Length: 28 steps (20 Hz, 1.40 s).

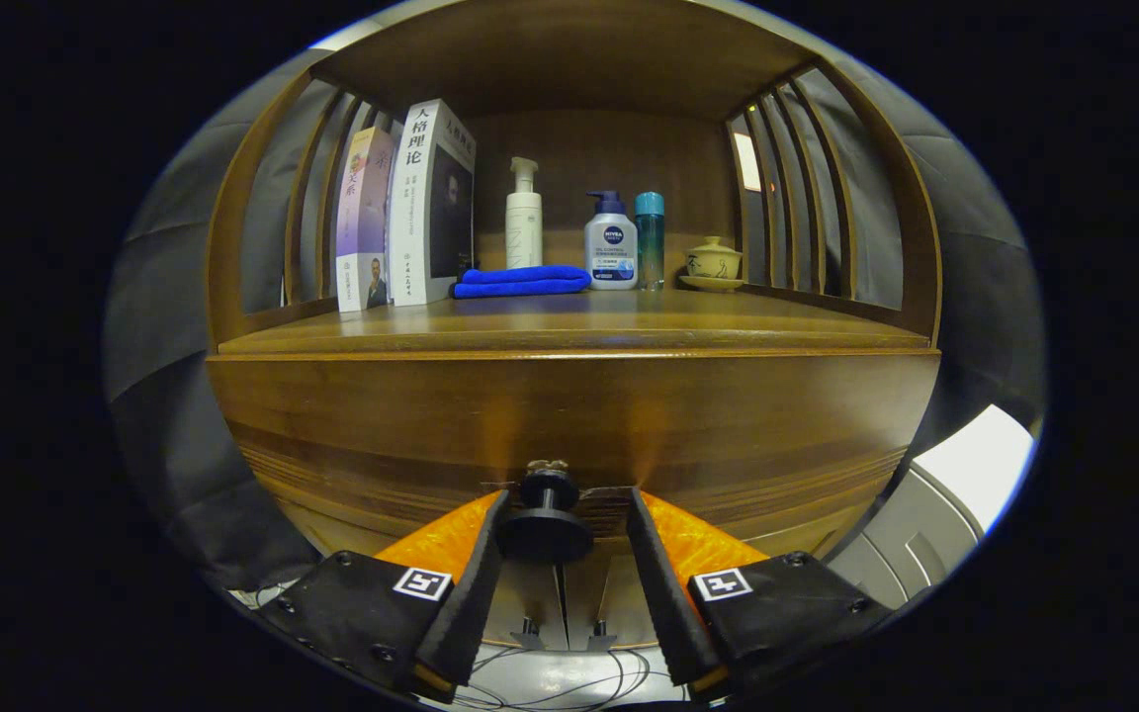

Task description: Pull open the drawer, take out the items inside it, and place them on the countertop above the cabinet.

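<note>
At lower centre of the frame, our claw [564,514] is spread, its left finger [476,583] and right finger [654,583] flanking the drawer knob [547,514] without pressing it. The closed drawer front [569,415] lies dead ahead, under the bench [569,331].

A warm brown wooden cabinet [569,415] fills the centre, its open shelf niche framed by slatted wooden sides [787,198]. Dark grey cloth wall [164,326] shows at left and right; a white panel [975,465] sits at lower right.
</note>
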Available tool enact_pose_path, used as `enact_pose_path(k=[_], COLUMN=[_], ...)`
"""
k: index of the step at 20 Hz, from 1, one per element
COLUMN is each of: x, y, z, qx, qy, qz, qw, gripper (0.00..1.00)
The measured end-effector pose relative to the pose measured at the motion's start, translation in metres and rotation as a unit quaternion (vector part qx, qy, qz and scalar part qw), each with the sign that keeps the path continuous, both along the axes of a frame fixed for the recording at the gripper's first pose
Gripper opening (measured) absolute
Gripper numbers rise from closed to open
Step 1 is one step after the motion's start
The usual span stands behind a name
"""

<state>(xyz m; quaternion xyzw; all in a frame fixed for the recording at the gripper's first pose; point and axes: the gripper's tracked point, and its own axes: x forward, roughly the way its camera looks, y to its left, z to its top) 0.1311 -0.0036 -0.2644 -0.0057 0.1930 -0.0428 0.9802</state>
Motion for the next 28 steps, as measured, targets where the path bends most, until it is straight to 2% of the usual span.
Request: enact_pose_path(k=[3,8,17,28], x=[-0.003,-0.001,-0.012,-0.053], y=[0.005,0.005,0.006,0.007], z=[-0.002,-0.001,-0.002,0.001], qx=[-0.003,0.003,0.009,0.014], qy=[0.004,-0.003,0.006,-0.01], qz=[0.003,0.014,0.013,0.008], qw=[1.0,1.0,1.0,1.0], gripper=[0.46,0.25,0.25,0.25])
